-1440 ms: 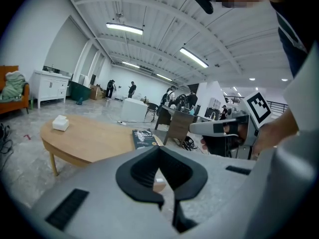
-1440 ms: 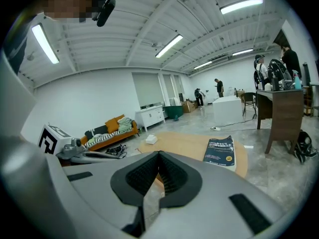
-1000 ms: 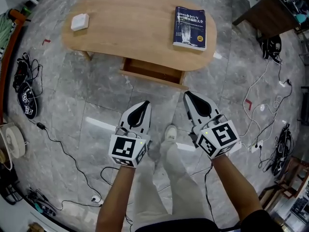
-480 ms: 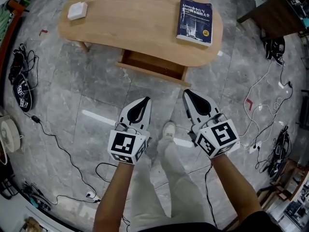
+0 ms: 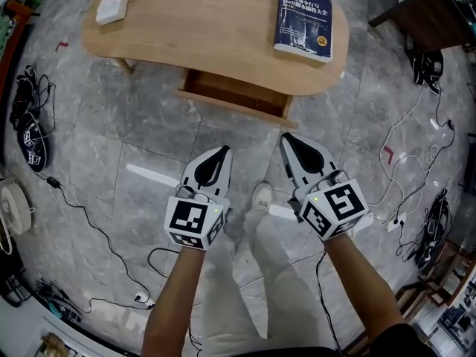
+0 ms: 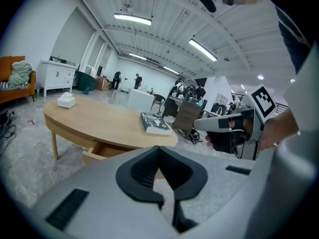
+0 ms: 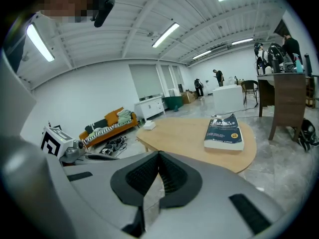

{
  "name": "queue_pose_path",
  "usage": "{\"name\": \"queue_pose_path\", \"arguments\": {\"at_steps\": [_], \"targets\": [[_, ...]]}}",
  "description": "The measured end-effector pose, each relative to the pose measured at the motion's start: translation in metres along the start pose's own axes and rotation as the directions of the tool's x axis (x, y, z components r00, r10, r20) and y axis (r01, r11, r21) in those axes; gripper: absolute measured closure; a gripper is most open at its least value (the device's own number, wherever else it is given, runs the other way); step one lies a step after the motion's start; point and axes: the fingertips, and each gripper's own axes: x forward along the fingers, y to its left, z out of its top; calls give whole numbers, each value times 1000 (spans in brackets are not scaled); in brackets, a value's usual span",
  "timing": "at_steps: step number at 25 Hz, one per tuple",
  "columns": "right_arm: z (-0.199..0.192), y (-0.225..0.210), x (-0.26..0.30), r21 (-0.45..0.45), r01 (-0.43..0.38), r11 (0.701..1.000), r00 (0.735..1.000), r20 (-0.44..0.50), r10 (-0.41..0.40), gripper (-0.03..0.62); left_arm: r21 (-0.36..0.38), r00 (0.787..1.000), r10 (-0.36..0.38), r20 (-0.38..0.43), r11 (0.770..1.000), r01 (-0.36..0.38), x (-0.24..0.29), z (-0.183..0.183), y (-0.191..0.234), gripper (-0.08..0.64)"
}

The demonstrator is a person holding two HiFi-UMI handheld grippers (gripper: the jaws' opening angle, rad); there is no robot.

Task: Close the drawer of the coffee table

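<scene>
Gray floor (image 5: 111, 140) holds the coffee table (image 5: 201, 21), drawer (image 5: 234, 97) open; left gripper (image 5: 221, 155) and right gripper (image 5: 288, 141) are pinched shut, empty.

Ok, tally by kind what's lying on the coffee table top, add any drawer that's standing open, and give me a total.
book: 1
white box: 1
open drawer: 1
Total: 3

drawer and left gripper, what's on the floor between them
Nothing: the head view shows only bare grey floor between the open drawer and the left gripper.
</scene>
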Motion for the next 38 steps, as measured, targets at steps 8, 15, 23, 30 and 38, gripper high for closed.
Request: {"name": "queue_pose_path", "arguments": {"at_steps": [8, 15, 23, 30, 38], "targets": [[-12, -14, 7, 1, 17, 1000, 1000, -2, -17, 580, -2, 1000, 14, -10, 1000, -14, 11, -13, 11, 557], [-30, -25, 11, 9, 21, 1000, 999, -24, -21, 580, 2, 999, 21, -36, 1000, -21, 23, -28, 15, 557], [-39, -33, 18, 18, 15, 1000, 999, -35, -14, 580, -11, 998, 22, -62, 1000, -23, 38, -43, 13, 558], [-45, -43, 26, 24, 11, 1000, 999, -44, -10, 580, -13, 995, 28, -95, 1000, -29, 52, -58, 19, 557], [-53, -56, 38, 21, 6, 1000, 998, -57, -5, 580, -8, 991, 36, -127, 999, -37, 75, -72, 27, 557]]}}
